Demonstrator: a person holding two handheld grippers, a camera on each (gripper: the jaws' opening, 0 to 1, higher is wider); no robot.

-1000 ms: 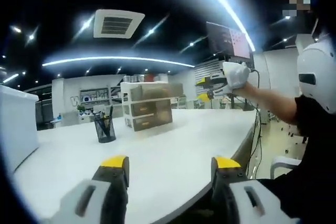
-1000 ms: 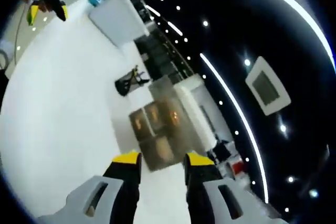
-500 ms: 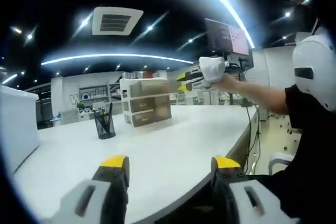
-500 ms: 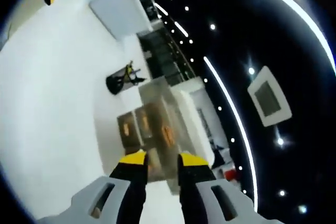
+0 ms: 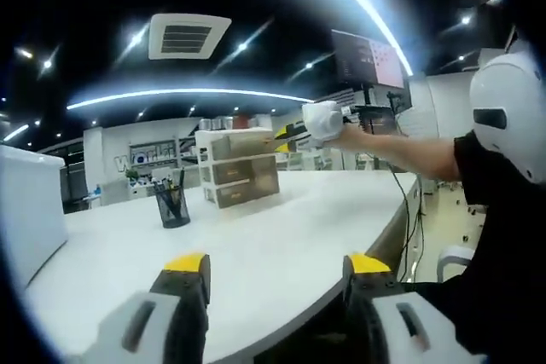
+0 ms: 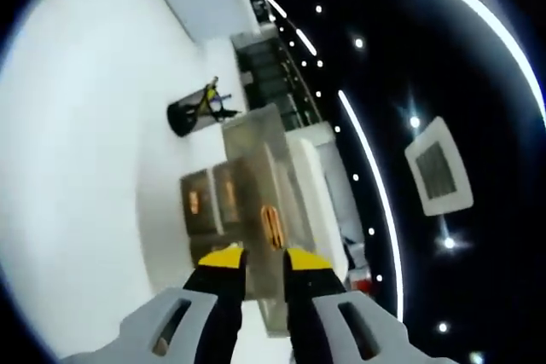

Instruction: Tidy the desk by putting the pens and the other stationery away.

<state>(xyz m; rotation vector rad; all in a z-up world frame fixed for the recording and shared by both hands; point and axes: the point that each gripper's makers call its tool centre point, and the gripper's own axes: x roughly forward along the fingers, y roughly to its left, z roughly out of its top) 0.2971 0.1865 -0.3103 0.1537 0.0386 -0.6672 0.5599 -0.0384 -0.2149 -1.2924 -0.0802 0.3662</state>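
A black mesh pen cup (image 5: 173, 208) with several pens stands on the white desk (image 5: 281, 219). To its right is a translucent three-drawer unit (image 5: 240, 168). My left gripper (image 5: 278, 266) hovers open and empty over the desk's near edge. A gloved hand holds my right gripper (image 5: 287, 132) up against the unit's upper right corner. In the right gripper view the drawer unit (image 6: 247, 198) lies just past my right gripper (image 6: 264, 259), whose jaws stand a narrow gap apart with nothing visibly between them. The pen cup (image 6: 193, 112) is beyond the unit.
A white box (image 5: 30, 215) stands at the desk's left end, seen also as the white box (image 6: 203, 2). A person with a white headset (image 5: 510, 117) sits at the right. The desk's curved edge (image 5: 388, 232) runs close to them. A monitor (image 5: 368, 60) hangs behind.
The right gripper has moved left across the desk to the drawer unit's top corner. Its jaws have narrowed. The left gripper has held still.
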